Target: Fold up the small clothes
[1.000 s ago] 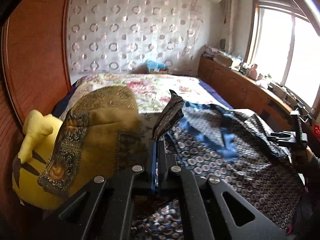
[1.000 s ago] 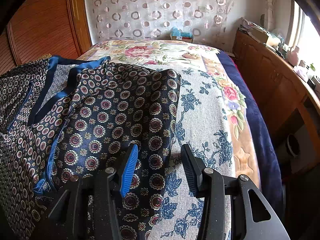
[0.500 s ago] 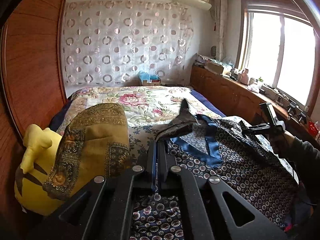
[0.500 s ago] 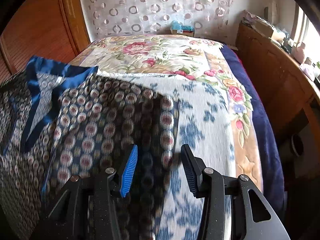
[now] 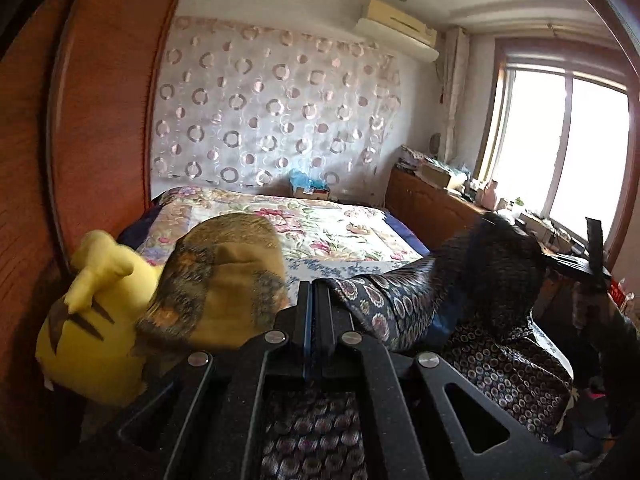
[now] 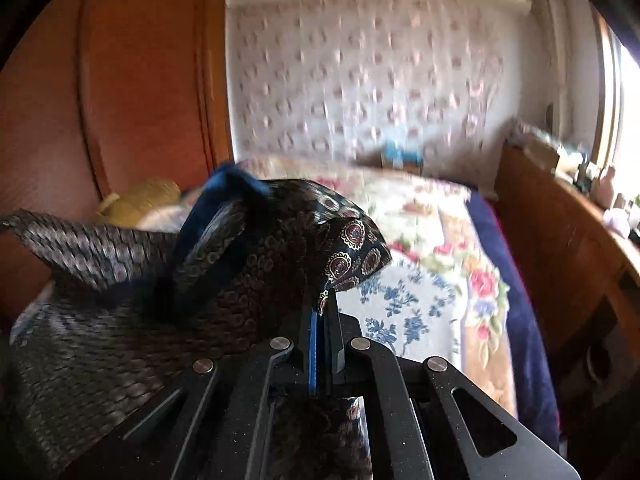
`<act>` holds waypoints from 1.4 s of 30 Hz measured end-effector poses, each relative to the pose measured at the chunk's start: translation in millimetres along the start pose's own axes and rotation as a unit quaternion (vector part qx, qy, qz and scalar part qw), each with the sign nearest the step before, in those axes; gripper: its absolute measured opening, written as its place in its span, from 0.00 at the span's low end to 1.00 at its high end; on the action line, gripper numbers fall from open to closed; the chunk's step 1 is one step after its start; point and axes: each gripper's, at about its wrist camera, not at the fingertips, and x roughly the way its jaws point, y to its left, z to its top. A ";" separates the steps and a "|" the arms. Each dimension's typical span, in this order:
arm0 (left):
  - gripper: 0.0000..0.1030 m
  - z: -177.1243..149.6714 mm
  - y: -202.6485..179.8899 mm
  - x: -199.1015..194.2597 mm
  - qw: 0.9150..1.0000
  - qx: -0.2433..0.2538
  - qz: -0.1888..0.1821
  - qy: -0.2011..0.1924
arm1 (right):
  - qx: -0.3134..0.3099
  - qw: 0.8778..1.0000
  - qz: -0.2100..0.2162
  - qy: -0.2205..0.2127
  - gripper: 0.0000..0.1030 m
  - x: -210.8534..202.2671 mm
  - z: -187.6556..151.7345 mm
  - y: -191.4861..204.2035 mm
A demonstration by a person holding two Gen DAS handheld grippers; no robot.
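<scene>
A dark navy garment with a medallion print and blue trim (image 5: 404, 300) hangs lifted above the bed. My left gripper (image 5: 314, 292) is shut on one of its edges. My right gripper (image 6: 323, 300) is shut on another edge of the same garment (image 6: 280, 264), whose cloth bunches up to the left of it. The right gripper also shows at the right edge of the left wrist view (image 5: 592, 256), level with the left one.
A floral bedspread (image 5: 320, 232) covers the bed. A mustard patterned cushion (image 5: 224, 280) and a yellow plush toy (image 5: 88, 308) lie at the left by the wooden headboard (image 5: 92, 120). A wooden cabinet (image 5: 432, 208) with clutter runs under the window on the right.
My right gripper went from open above the flat garment to shut on its edge. Both grippers rose and lifted the garment off the bed.
</scene>
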 end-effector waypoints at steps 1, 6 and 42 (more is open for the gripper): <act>0.01 -4.8 4.8 -6.5 1.000 -0.004 0.004 0.000 | 0.000 1.000 0.002 -0.007 0.02 -16.0 -6.7 0.7; 0.01 -18.6 24.6 -27.2 0.999 -0.027 0.020 -0.003 | 0.003 1.000 -0.010 -0.007 0.02 -62.4 -43.3 -0.2; 0.67 -31.1 20.6 -39.3 0.997 0.021 0.067 0.031 | -0.008 0.994 -0.039 0.100 0.17 -128.7 -43.1 33.1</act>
